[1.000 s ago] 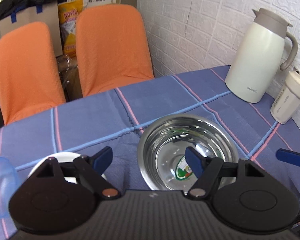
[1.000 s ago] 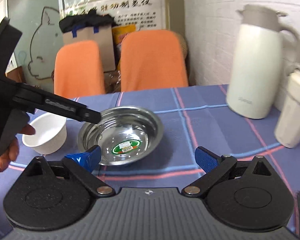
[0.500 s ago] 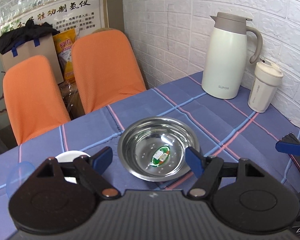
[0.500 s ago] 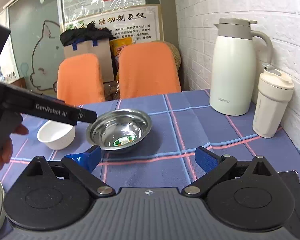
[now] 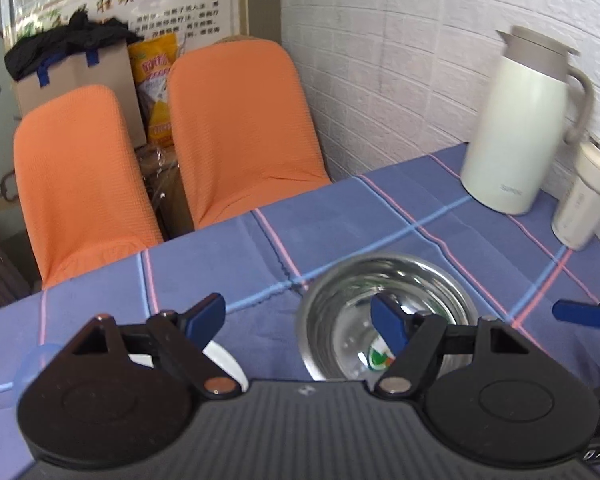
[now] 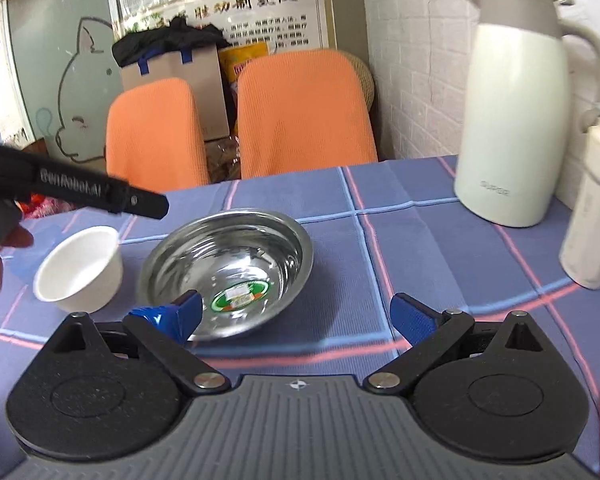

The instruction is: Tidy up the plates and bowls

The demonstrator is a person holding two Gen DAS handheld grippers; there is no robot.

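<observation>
Steel bowl: stands upright on the blue checked tablecloth, about mid-table and well in from the far edge. It holds nothing; only a green-and-white label is stuck to its inner floor.

White bowl: sits just beside the steel bowl on its left, upright and apart from it. It appears empty. In the left wrist view only a sliver of its rim shows behind the gripper body.

Progress: judged barely begun. The two bowls stand separately, unstacked and ungrasped. No plates can be confirmed; a pale blue round object at the left table edge is too indistinct to identify. Nesting or grouping remains to be done.

Left gripper: jaws spread wide, holding nothing, hovering over the gap between the two bowls with its right finger above the steel bowl.

Right gripper: jaws likewise released and empty, low at the near side of the steel bowl, its left finger in front of the rim; contact cannot be determined.

Other containers: a white thermal jug and a white tumbler stand near the right edge by the wall, both lidded, contents not visible.
</observation>
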